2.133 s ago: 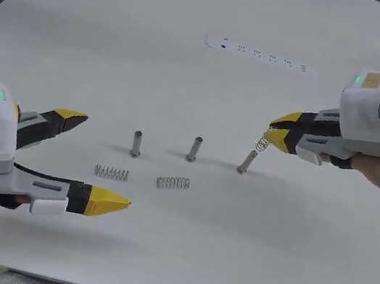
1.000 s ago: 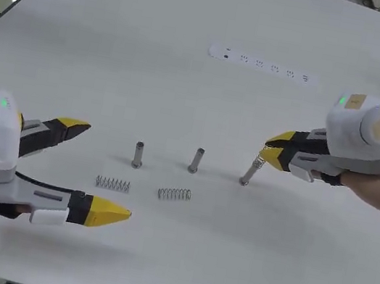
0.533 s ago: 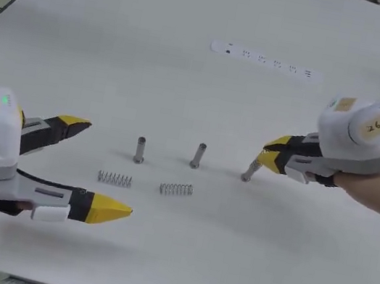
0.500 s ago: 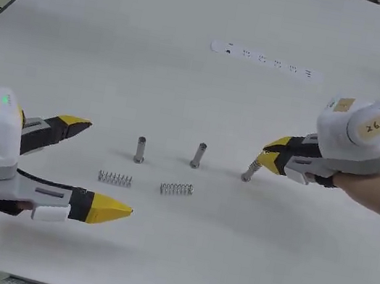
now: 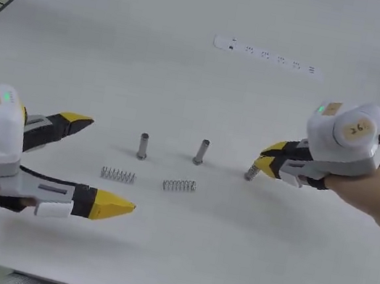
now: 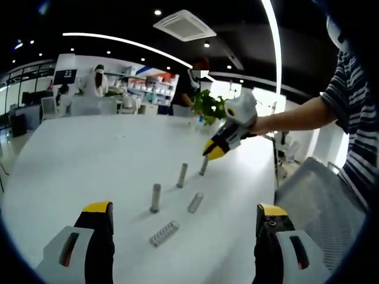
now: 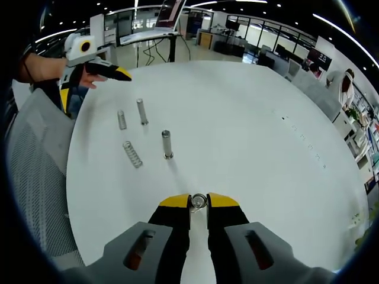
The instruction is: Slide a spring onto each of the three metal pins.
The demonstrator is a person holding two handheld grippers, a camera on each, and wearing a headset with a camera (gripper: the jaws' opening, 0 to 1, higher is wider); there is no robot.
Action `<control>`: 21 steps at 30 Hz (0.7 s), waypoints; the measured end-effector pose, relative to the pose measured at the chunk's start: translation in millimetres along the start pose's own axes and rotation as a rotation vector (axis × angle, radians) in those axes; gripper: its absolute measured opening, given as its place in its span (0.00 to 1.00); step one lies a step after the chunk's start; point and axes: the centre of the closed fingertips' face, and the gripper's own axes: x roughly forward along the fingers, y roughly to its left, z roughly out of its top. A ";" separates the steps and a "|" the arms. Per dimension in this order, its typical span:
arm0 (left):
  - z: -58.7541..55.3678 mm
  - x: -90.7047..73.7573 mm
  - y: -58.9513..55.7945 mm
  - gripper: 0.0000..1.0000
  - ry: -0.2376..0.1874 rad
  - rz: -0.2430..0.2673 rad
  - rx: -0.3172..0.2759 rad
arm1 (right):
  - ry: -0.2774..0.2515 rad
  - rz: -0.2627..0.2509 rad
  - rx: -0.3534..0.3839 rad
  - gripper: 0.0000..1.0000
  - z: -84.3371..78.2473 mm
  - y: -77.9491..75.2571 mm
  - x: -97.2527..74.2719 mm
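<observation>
Evidently the right tool [image 5: 266, 159] was clenched on a spring [image 7: 199, 201] over the rightmost pin [image 5: 252, 172]; keeping it coaxial should seat it fully. Left of that pin stood the bare middle pin [image 5: 201, 151] and end pin [image 5: 143, 145], two loose springs [image 5: 179, 184], and the left tool [image 5: 104, 164] gaping; nothing obstructed.

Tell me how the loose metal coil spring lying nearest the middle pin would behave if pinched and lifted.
The small open-wound metal coil spring probably feels very light and would likely squash or bow under a hard pinch. Lying on its side on the smooth white table, it may roll or skid when nudged.
</observation>
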 end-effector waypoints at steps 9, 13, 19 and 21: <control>-0.6 0.8 -0.2 0.97 0.002 0.000 0.000 | 0.019 -0.003 0.018 0.08 -4.7 -0.4 3.3; -0.1 1.3 -0.4 0.97 0.000 -0.001 0.001 | 0.022 -0.003 0.022 0.08 -6.7 -0.3 5.1; -0.2 1.5 -0.3 0.97 0.001 -0.003 0.000 | 0.022 -0.005 0.032 0.08 -6.1 -2.2 5.5; 0.0 1.5 -0.3 0.97 0.000 -0.003 0.000 | 0.024 -0.004 0.044 0.08 -6.3 -2.4 5.4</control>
